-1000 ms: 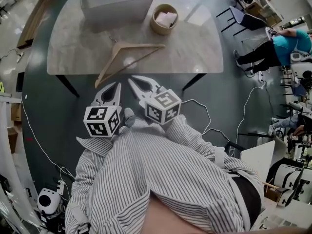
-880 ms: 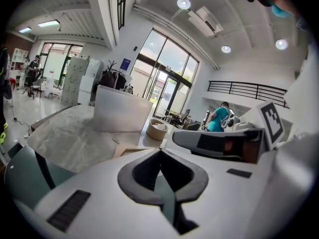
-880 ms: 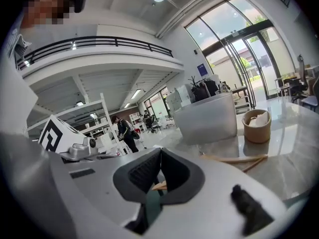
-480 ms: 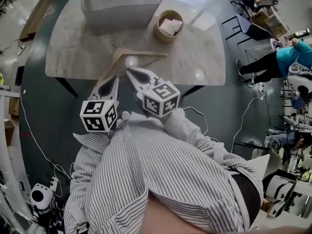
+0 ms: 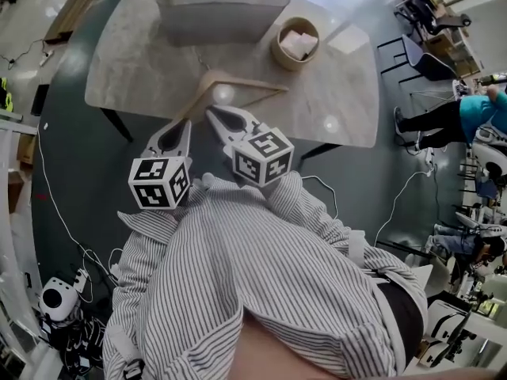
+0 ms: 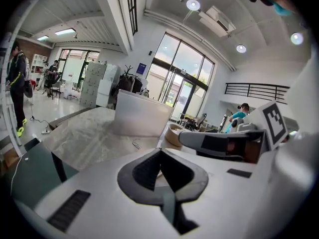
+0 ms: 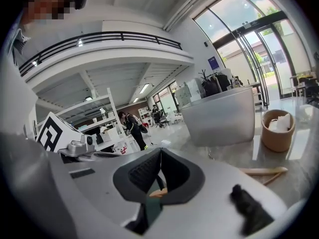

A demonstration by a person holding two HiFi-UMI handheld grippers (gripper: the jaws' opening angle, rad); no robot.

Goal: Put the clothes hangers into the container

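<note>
While the bench [image 5: 135,62] carries the container [image 5: 222,6] at its 12 o'clock edge, the wooden hanger [image 5: 238,81] lies flat at the container's 6 o'clock, not yet gripped. At the hanger's 6 o'clock hover the left gripper [image 5: 182,125] and right gripper [image 5: 212,114], fingers closed on nothing, probably lining up a pick. Both are nearer the hanger than a second ago.

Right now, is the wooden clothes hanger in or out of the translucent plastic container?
Out: the pale wooden clothes hanger lies flat on the marble table, beside the translucent plastic container.
</note>
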